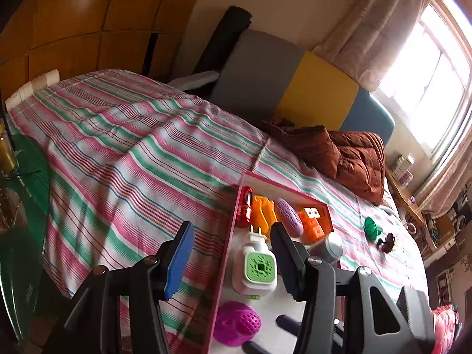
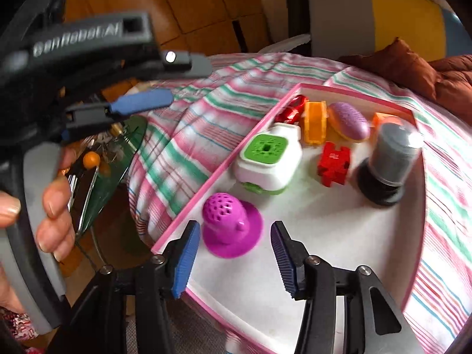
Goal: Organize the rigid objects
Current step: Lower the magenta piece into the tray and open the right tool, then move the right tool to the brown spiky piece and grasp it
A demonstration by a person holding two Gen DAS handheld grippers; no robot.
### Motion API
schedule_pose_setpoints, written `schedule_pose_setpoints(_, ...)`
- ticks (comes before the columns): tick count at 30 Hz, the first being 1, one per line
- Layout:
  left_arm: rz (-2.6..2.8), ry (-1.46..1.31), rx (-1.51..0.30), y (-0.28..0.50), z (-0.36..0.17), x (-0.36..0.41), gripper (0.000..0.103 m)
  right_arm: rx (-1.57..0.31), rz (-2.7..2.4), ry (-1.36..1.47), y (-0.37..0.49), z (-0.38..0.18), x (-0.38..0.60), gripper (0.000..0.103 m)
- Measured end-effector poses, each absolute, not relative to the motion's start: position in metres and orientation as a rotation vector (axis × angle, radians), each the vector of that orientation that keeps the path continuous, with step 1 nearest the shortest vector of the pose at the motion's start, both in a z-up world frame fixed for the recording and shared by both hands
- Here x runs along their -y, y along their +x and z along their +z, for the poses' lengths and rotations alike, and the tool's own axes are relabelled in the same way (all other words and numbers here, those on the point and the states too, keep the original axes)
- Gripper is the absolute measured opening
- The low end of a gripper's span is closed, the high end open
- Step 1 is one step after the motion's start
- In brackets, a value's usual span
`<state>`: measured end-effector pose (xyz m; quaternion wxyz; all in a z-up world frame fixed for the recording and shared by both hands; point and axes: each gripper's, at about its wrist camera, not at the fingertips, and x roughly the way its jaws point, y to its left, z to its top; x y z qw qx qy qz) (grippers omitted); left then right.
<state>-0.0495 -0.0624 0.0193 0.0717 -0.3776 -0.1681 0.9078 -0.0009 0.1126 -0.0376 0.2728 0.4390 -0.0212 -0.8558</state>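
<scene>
A pink-rimmed white tray (image 1: 228, 244) (image 2: 221, 172) lies on the striped bed cover. In it are a white and green plug-in device (image 1: 256, 268) (image 2: 267, 159), a magenta perforated cup (image 1: 237, 323) (image 2: 233, 230), a red block (image 2: 333, 159), a grey cylinder (image 2: 389, 153), a purple oval (image 2: 349, 119) and orange pieces (image 2: 315, 121). My right gripper (image 2: 234, 259) stands open, and the magenta cup sits on the tray just ahead of its pads, untouched. My left gripper (image 1: 233, 259) (image 2: 141, 103) hangs open above the tray's left rim, holding nothing.
Outside the tray, a green toy (image 1: 371, 227) and a small dark object (image 1: 388, 240) lie on the bed cover. A brown quilt (image 1: 348, 159) is bunched at the far end. A green glass table (image 1: 26, 177) with clutter stands left of the bed.
</scene>
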Motion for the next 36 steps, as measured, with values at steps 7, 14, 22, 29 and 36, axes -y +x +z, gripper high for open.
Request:
schedule_pose_setpoints(7,2.658,-1.122,0.454,-0.043,0.018,0.041,0.054,0.113,-2.405,1.146,0.003,-0.025,-0.14,0.051)
schedule_pose_setpoints(14,2.581,-1.091,0.426,-0.034,0.018,0.02,0.054,0.195,-2.589,1.171,0.001,-0.018,-0.191,0.051)
schedule_pose_setpoints(22,2.49,-1.065,0.333,-0.021,0.021,-0.017,0.054,0.347,-2.743,1.264,-0.006,-0.029,-0.269,0.051)
schedule_pose_setpoints(29,2.36,-1.094,0.206,-0.018,0.026,-0.073,0.054,0.448,-2.864,1.345,-0.007,-0.042,-0.336,0.051)
schedule_pose_setpoints(36,2.248,-1.105,0.093,-0.01,0.027,-0.126,0.054,0.404,-3.073,1.394,-0.033,-0.035,-0.412,0.051)
